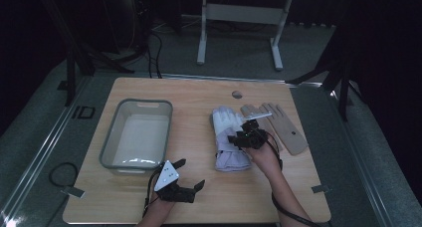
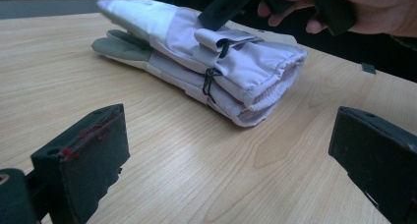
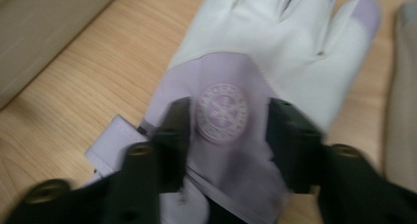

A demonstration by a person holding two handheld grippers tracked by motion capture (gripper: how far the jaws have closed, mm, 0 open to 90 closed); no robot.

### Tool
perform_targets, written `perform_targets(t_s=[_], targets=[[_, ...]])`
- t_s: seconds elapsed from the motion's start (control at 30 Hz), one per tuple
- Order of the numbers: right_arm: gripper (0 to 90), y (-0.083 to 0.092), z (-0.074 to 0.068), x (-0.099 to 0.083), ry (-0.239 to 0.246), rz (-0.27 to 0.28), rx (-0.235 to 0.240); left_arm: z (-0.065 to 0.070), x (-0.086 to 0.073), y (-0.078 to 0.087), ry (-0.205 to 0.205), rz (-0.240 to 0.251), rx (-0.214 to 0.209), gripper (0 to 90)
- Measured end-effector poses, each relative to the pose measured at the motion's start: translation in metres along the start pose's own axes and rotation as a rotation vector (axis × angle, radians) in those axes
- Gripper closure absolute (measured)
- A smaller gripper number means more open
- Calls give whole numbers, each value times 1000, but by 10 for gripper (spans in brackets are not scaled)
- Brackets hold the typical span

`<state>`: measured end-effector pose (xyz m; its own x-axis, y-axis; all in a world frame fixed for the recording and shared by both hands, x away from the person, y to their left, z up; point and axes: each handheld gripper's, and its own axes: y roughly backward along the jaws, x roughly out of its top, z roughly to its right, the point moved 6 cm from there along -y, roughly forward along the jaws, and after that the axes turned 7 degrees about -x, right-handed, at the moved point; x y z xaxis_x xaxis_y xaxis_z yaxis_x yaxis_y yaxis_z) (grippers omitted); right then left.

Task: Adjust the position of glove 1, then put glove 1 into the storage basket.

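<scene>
A pair of white and lavender gloves (image 1: 226,120) lies stacked in the middle of the wooden table (image 1: 194,95); in the left gripper view the gloves (image 2: 196,62) show their cuffs and black toggles. My right gripper (image 1: 238,137) sits right over the top glove (image 3: 275,32). Its jaws stand apart on either side of the glove's round logo, my right gripper (image 3: 223,121) pinching nothing. My left gripper (image 1: 191,173) rests low near the front edge, left of the gloves. Its jaws are wide open and hold nothing, my left gripper (image 2: 228,140) pointing at the cuffs.
A grey plastic bin (image 1: 107,137) stands at the table's left. A flat tan glove (image 1: 283,127) lies right of the stacked pair, close to my right hand. A small round grey cap (image 1: 237,94) sits at the table's back. Metal desk legs (image 1: 201,38) stand beyond the table.
</scene>
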<state>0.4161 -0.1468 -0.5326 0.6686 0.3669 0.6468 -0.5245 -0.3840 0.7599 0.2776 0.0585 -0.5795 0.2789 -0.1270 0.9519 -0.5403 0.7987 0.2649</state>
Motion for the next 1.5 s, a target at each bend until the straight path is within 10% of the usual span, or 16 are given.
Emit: perform_targets(t_s=[0.23, 0.43, 0.47, 0.7, 1.1, 1.27, 1.4, 1.5], targets=[[187, 24, 7, -1, 36, 93, 86, 1, 0, -4, 2, -30, -2, 15], [152, 37, 18, -16, 90, 174, 150, 4, 5, -8, 8, -63, -11, 16], [152, 39, 23, -23, 163, 213, 105, 4, 6, -9, 16, -88, 5, 16], [155, 47, 32, -40, 240, 223, 85, 3, 9, -16, 110, -152, -31, 16], [144, 62, 41, -36, 125, 233, 117, 7, 51, -34, 78, -221, -12, 36], [474, 50, 40, -22, 83, 202, 122, 14, 82, -52, 41, -219, 12, 80], [512, 40, 41, -15, 36, 185, 139, 16, 90, -59, 8, -232, 55, 190], [490, 27, 42, -12, -13, 162, 133, 9, 85, -69, 67, -272, 87, 235]])
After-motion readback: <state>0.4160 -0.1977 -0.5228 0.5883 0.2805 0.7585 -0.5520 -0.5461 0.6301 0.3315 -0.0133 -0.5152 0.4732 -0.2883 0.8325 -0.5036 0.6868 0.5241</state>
